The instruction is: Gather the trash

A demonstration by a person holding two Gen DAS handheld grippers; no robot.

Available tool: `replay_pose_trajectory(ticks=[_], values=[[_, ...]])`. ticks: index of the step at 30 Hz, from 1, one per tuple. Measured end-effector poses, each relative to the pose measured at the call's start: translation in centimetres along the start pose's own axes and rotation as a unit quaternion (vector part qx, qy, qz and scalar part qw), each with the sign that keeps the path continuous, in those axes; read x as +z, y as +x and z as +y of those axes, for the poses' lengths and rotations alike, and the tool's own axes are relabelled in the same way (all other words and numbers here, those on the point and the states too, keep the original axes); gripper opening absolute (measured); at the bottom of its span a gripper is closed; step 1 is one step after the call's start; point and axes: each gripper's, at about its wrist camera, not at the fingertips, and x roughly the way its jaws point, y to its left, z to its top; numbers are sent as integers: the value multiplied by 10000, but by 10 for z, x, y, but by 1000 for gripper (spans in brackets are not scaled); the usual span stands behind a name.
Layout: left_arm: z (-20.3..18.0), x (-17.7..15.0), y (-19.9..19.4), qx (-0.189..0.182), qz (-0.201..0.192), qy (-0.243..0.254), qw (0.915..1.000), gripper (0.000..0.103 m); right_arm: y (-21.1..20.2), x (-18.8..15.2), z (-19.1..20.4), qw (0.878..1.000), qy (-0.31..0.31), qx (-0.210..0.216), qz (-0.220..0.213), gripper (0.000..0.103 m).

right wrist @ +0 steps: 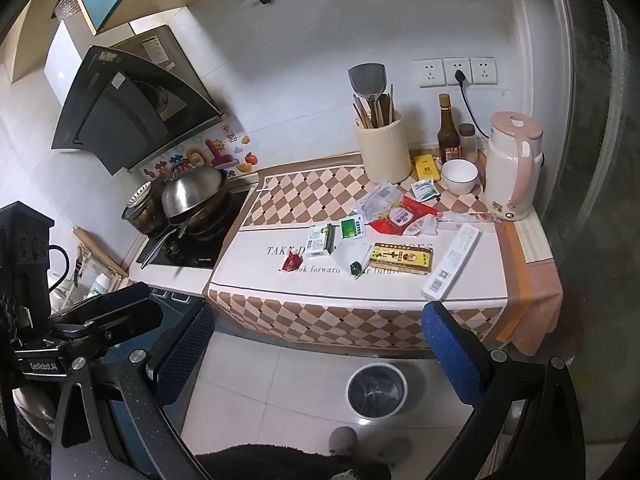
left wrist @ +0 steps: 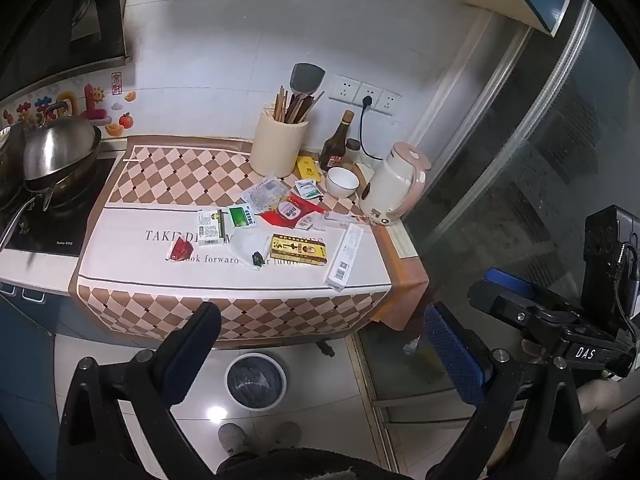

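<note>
Cloth [left wrist: 168, 276] in a brown and pink check is spread over the counter beyond both pairs of fingers, and the trash is scattered on its white middle band. A bin [left wrist: 256, 382] lined with a dark bag is seen on the floor, between the left gripper [left wrist: 324, 352] fingers in its own view and between the right gripper [right wrist: 320, 352] fingers in the other. A white and pink kettle [right wrist: 514, 168] is placed at the far right of the cloth, past the right finger. Nearer, a long white box [right wrist: 450, 262] is laid just above the right gripper's blue pad [right wrist: 452, 356], with a yellow box [right wrist: 402, 258] to its left, then a crumpled white wrapper [right wrist: 348, 254], a green and white carton [right wrist: 320, 240] and a small red packet [right wrist: 291, 261]. Both grippers are held fully spread and nothing is gripped by either
</note>
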Motion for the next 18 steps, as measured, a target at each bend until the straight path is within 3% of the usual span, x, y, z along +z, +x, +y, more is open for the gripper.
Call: replay_pose_trajectory(ticks=[5,18], values=[[0,-8,0,-28,-43,-53,10000,103,1,0,0,10000,-25,10,17,103],[1,6,3,-88,-30,-129,9999,103,8,1,8,10000,-47,12,48,103]])
